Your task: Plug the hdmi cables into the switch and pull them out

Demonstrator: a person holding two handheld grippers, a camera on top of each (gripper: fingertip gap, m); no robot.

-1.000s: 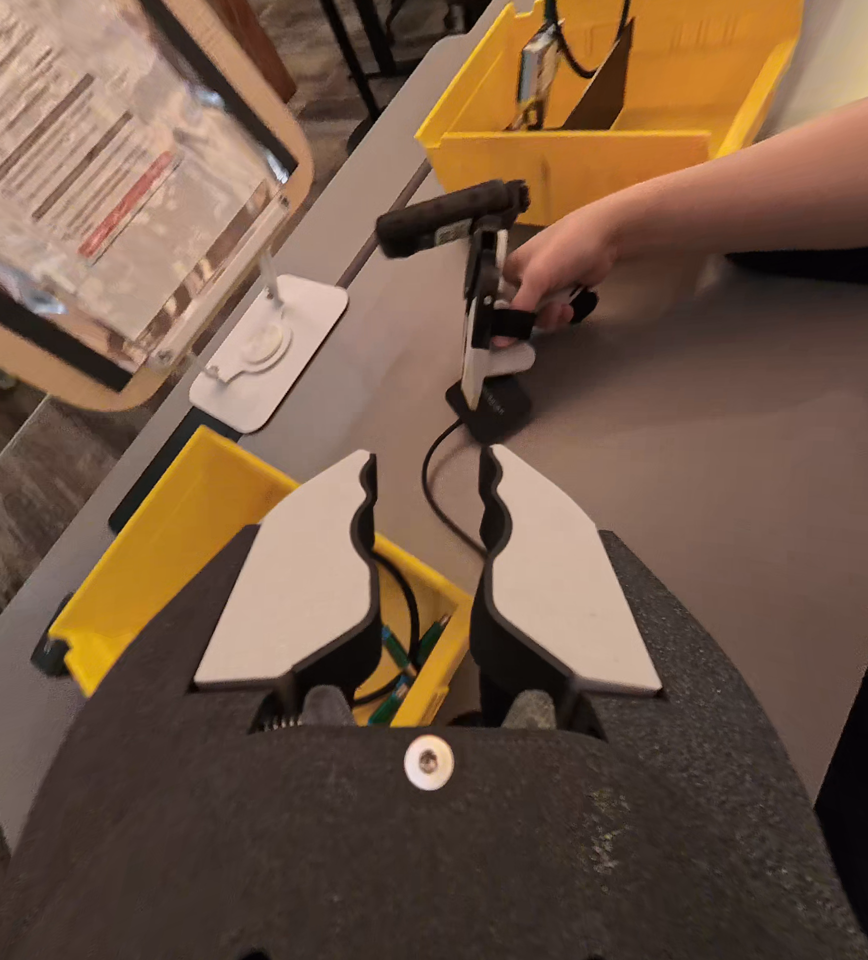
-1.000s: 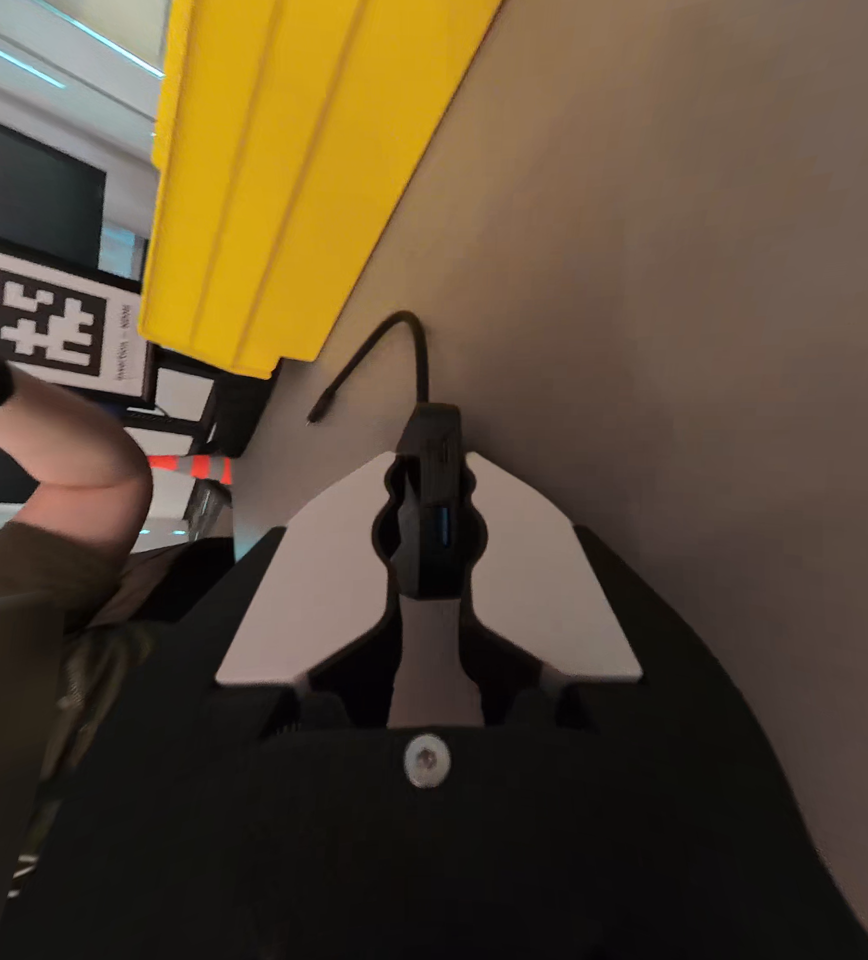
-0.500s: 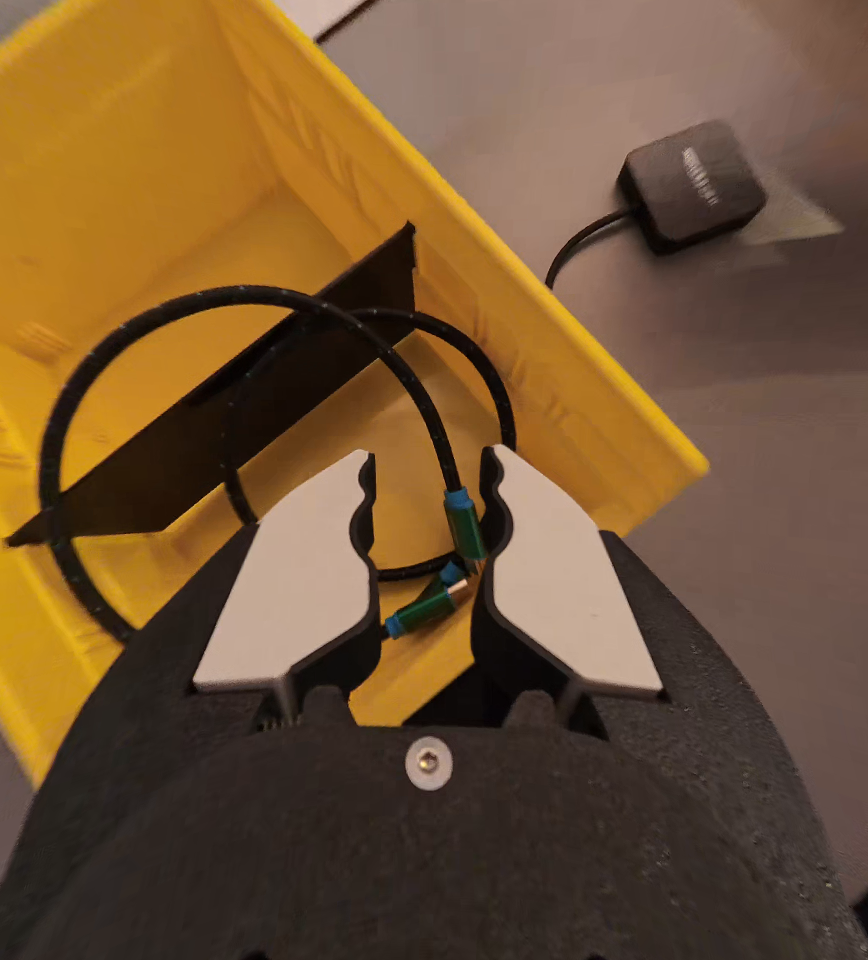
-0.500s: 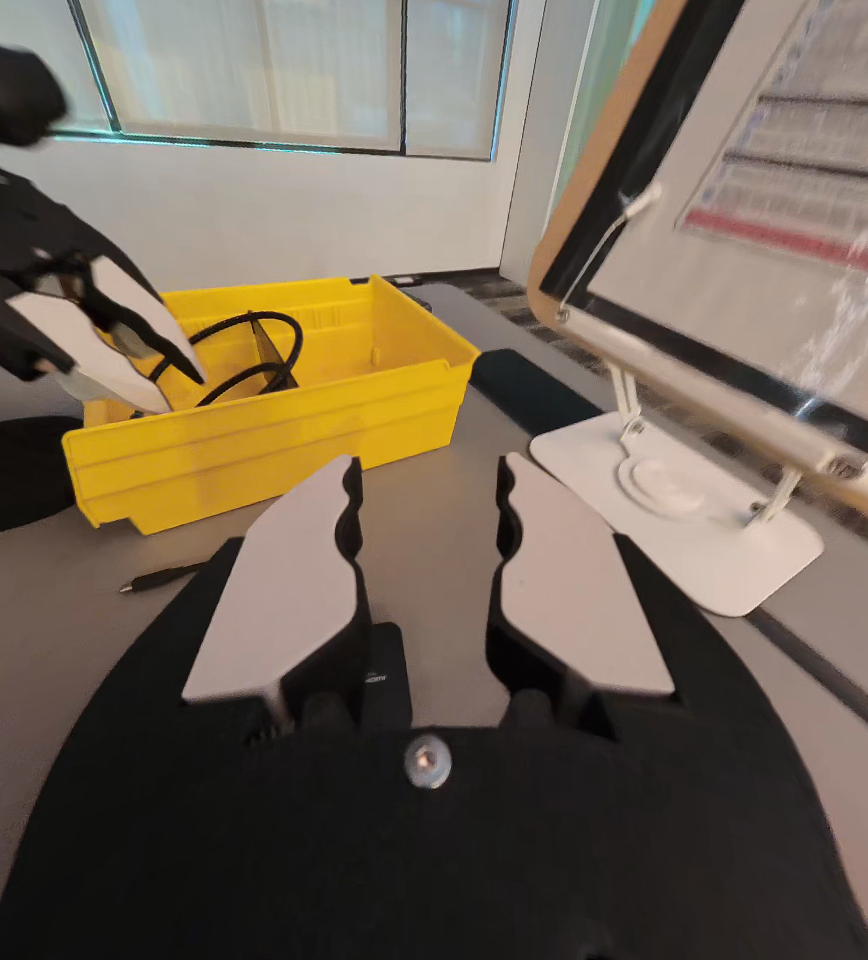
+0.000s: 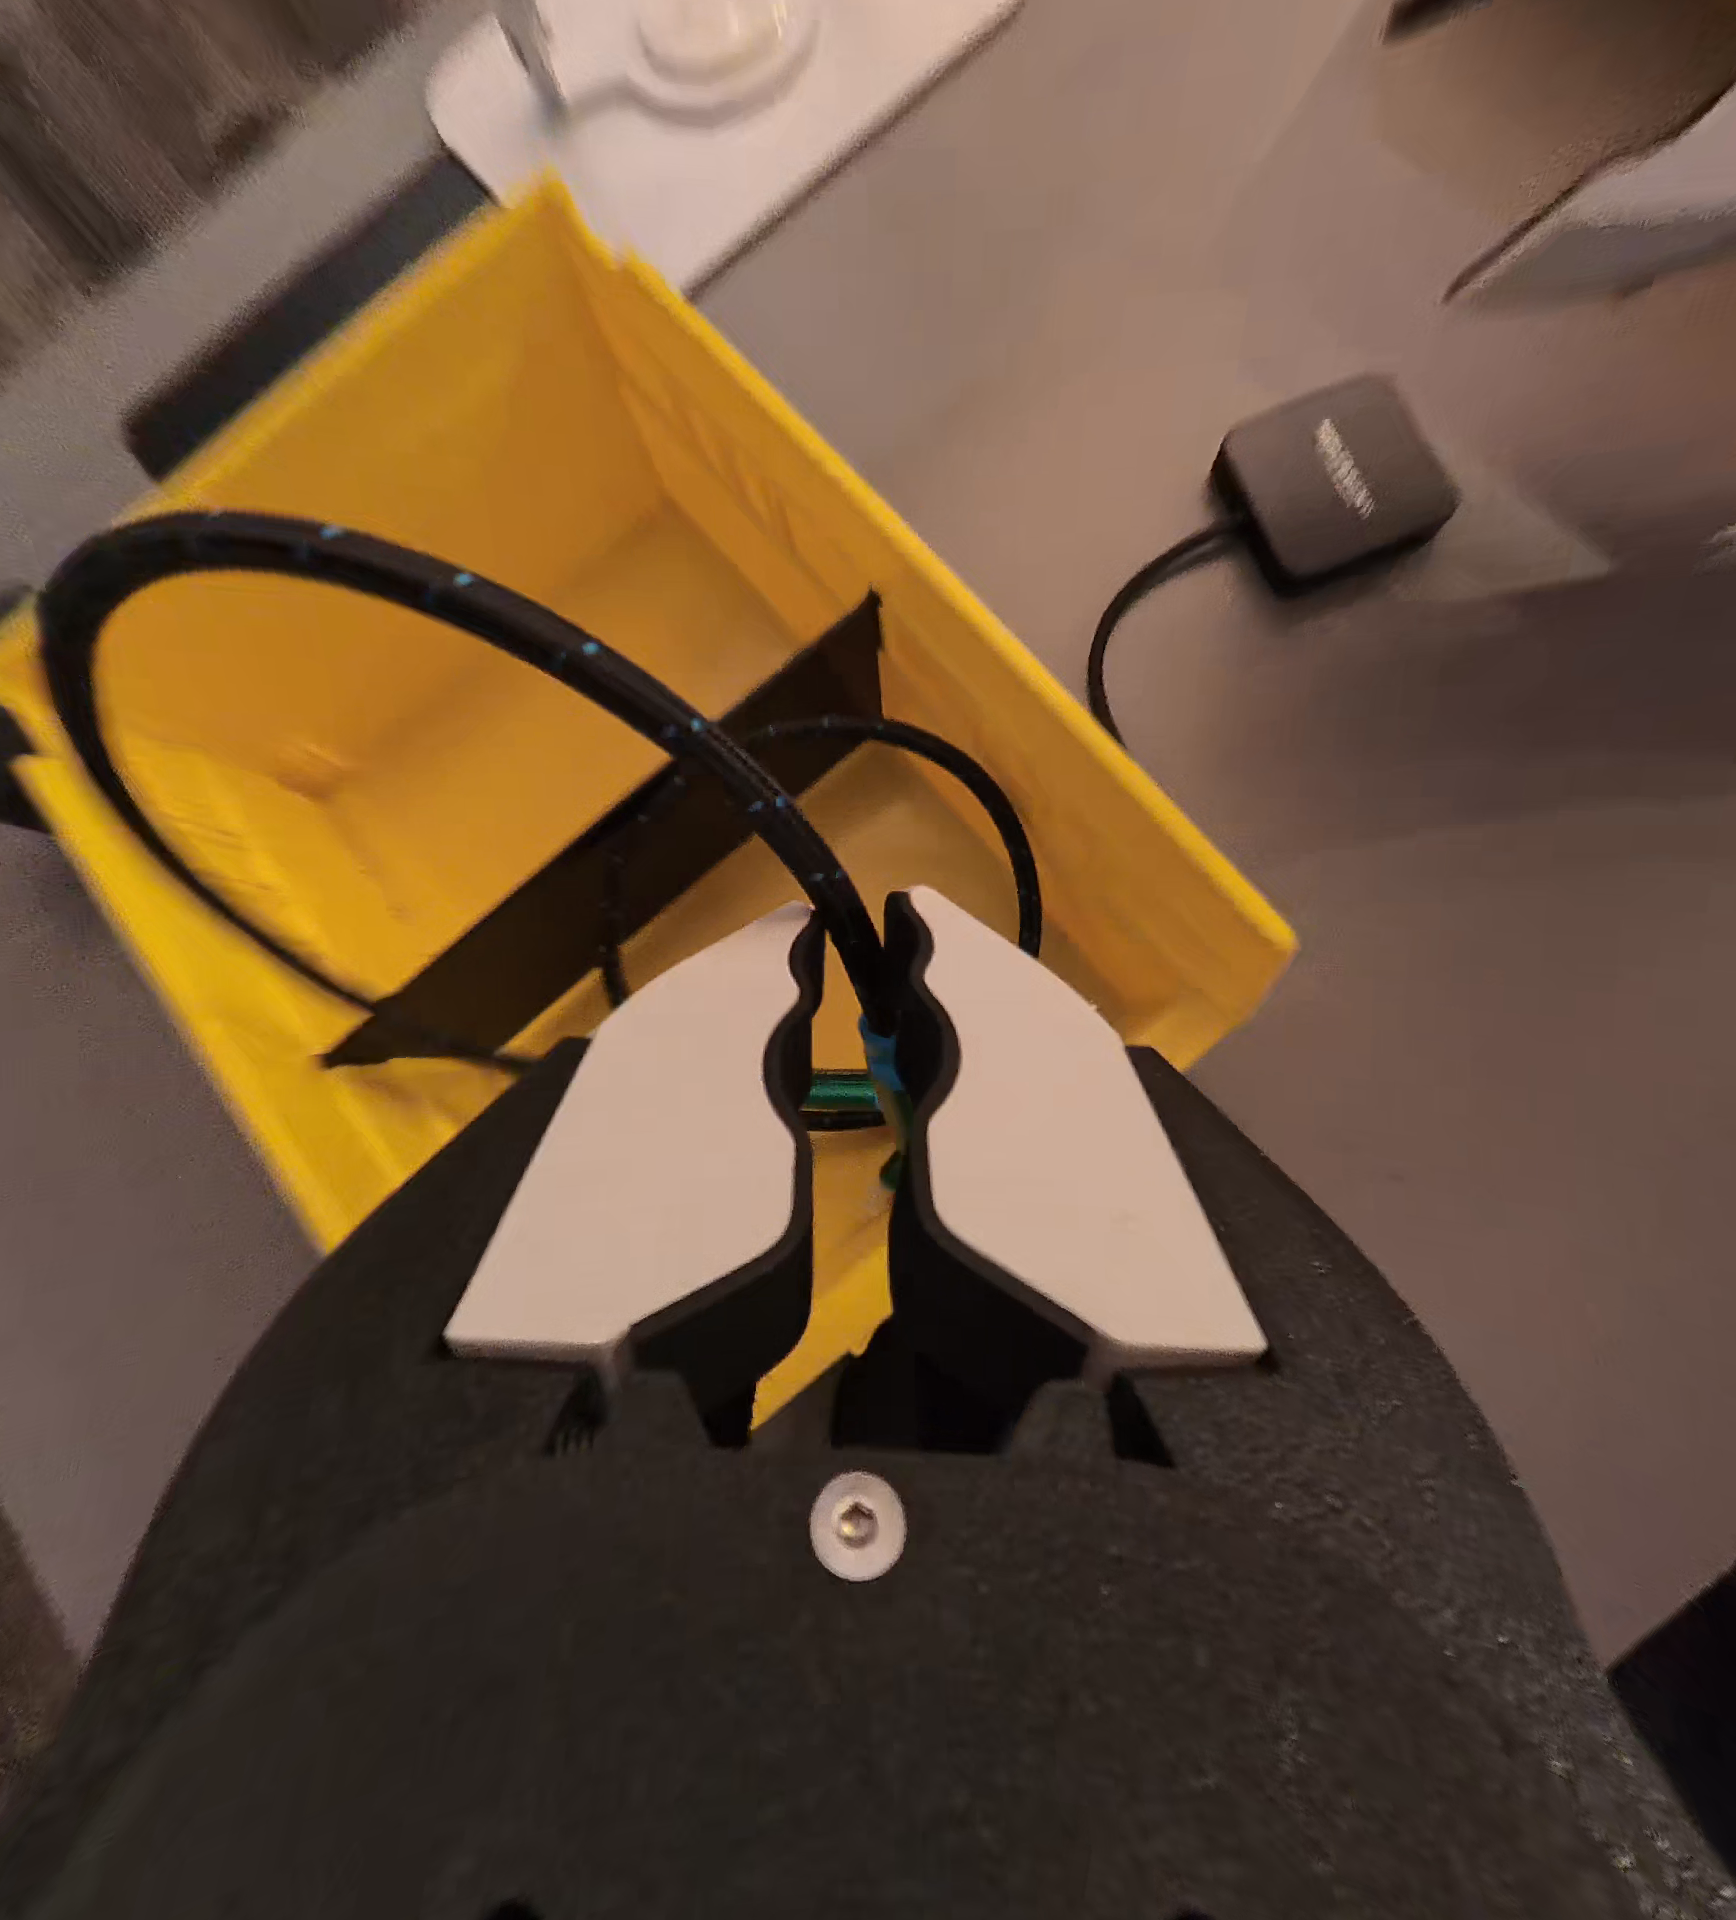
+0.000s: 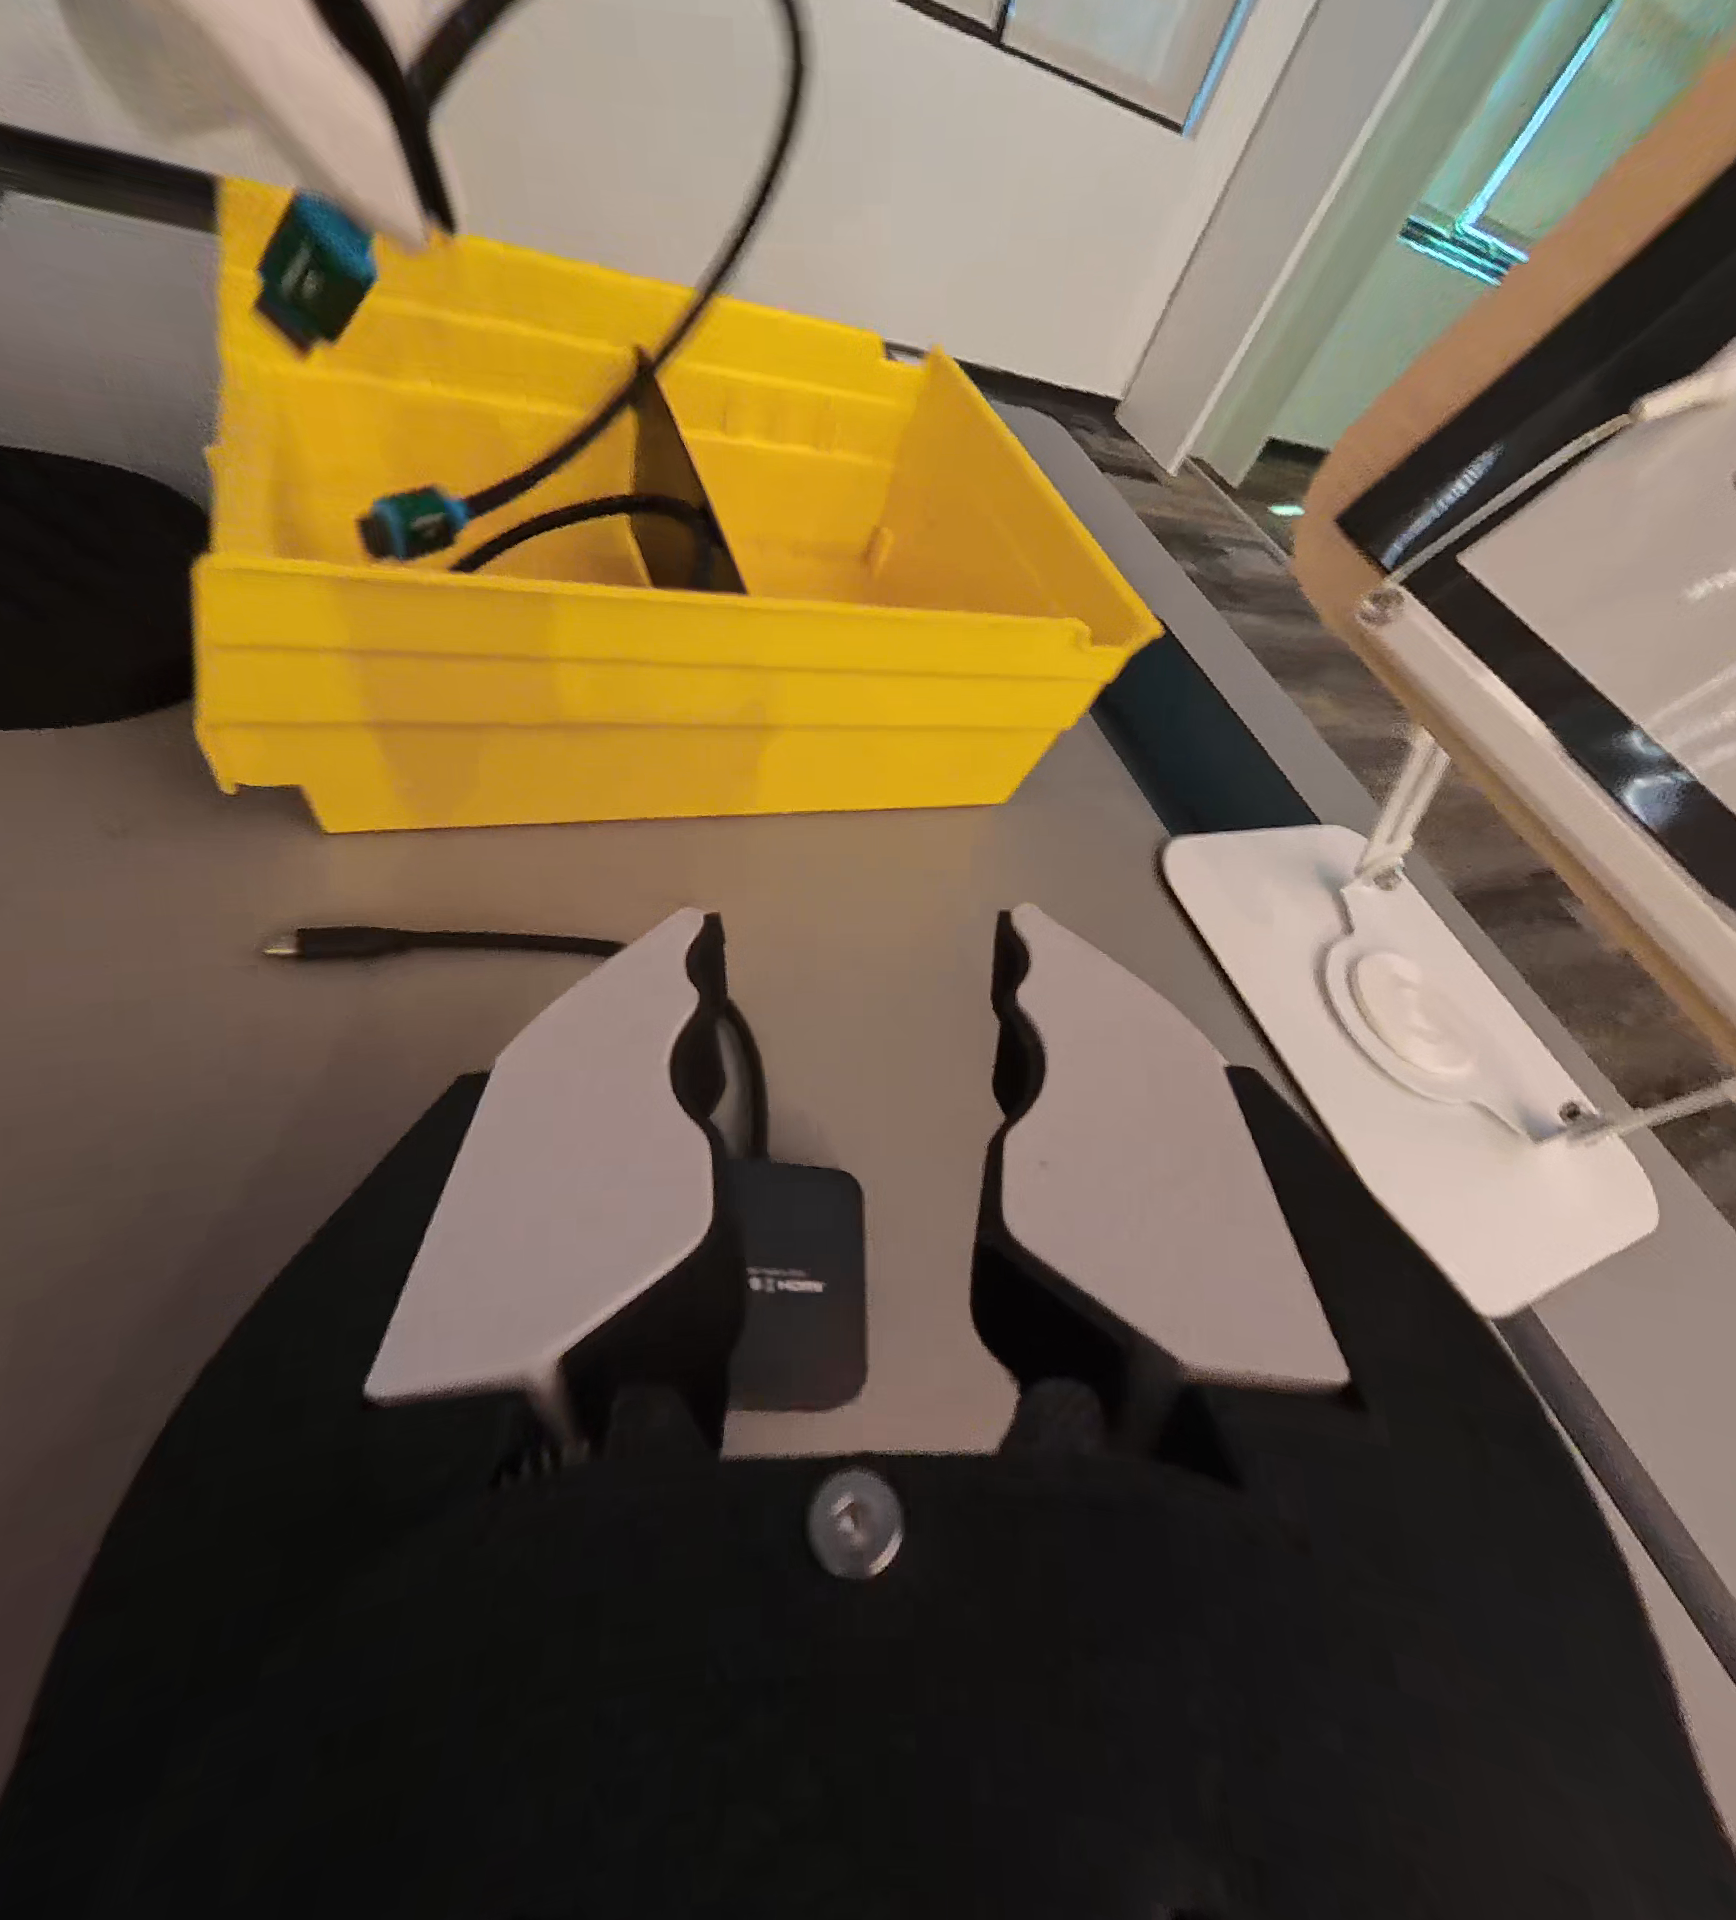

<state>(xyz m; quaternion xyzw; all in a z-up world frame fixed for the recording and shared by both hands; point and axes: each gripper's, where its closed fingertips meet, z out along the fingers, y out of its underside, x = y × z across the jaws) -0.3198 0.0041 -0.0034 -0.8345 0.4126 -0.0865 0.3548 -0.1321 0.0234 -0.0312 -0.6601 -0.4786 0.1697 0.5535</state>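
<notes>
My left gripper (image 5: 859, 925) is shut on a black braided HDMI cable (image 5: 531, 623) just behind its green-and-blue plug, above the yellow bin (image 5: 1051, 790). In the right wrist view the same gripper (image 6: 407, 208) is blurred at top left, with the held plug (image 6: 313, 265) hanging over the bin (image 6: 635, 707). The cable's other plug (image 6: 412, 525) lies in the bin. The small black switch (image 5: 1337, 478) lies flat on the grey table. My right gripper (image 6: 859, 925) is open, with the switch (image 6: 802, 1278) on the table below and between its fingers, untouched.
The switch's thin black lead (image 6: 428, 943) trails left across the table. A black divider (image 6: 677, 499) stands in the bin. A board on a white stand base (image 6: 1404, 1049) sits at the table's right edge. A dark pad (image 6: 12, 582) lies left of the bin. One gripper's finger ends stand about 20 cm off the other's.
My left gripper has shut on the HDMI cable near its plug and lifted it above the bin. My right gripper stays open over the switch, and more of the switch shows between its fingers.
</notes>
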